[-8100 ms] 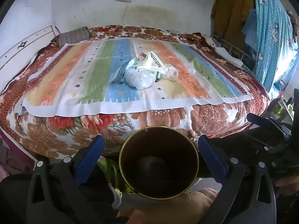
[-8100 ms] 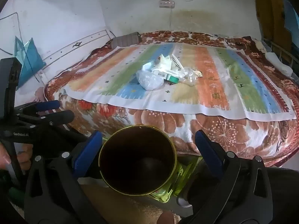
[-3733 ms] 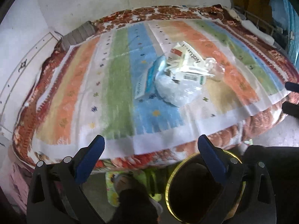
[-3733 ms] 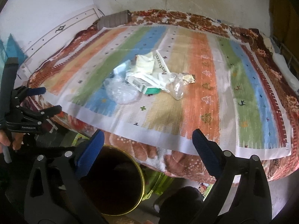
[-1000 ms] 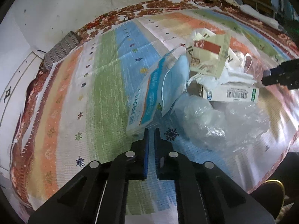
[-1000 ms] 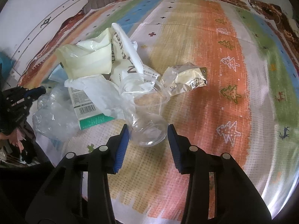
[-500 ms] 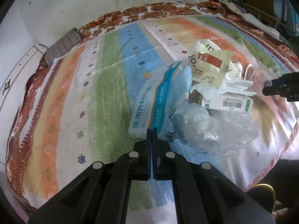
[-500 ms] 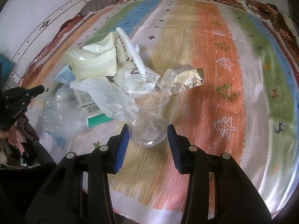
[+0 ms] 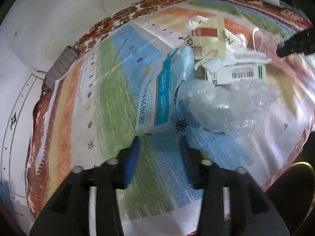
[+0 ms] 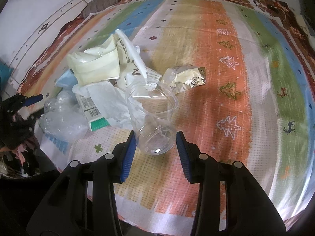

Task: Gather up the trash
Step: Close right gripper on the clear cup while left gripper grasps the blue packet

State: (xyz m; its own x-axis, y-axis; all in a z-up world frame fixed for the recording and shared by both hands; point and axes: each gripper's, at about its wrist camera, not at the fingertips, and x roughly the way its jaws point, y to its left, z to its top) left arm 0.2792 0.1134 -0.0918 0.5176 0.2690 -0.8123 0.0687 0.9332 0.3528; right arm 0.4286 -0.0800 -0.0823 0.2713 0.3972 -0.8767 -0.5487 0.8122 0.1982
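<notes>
A pile of trash lies on a striped mat on the bed. In the left wrist view my left gripper is open, just short of a blue-and-white mask packet; beside it lie crumpled clear plastic and a white-green carton. In the right wrist view my right gripper is open, its blue pads on either side of the base of a clear plastic cup lying on its side. A cream pouch and a small foil wrapper lie behind it.
The striped mat covers a floral bedspread. A grey bolster lies by the white wall. The gold rim of a dark bin shows below the bed edge at lower right in the left wrist view.
My left gripper was shut half a second ago and now stands open in front of the mask packet. My right gripper has edged closer around the cup's base.
</notes>
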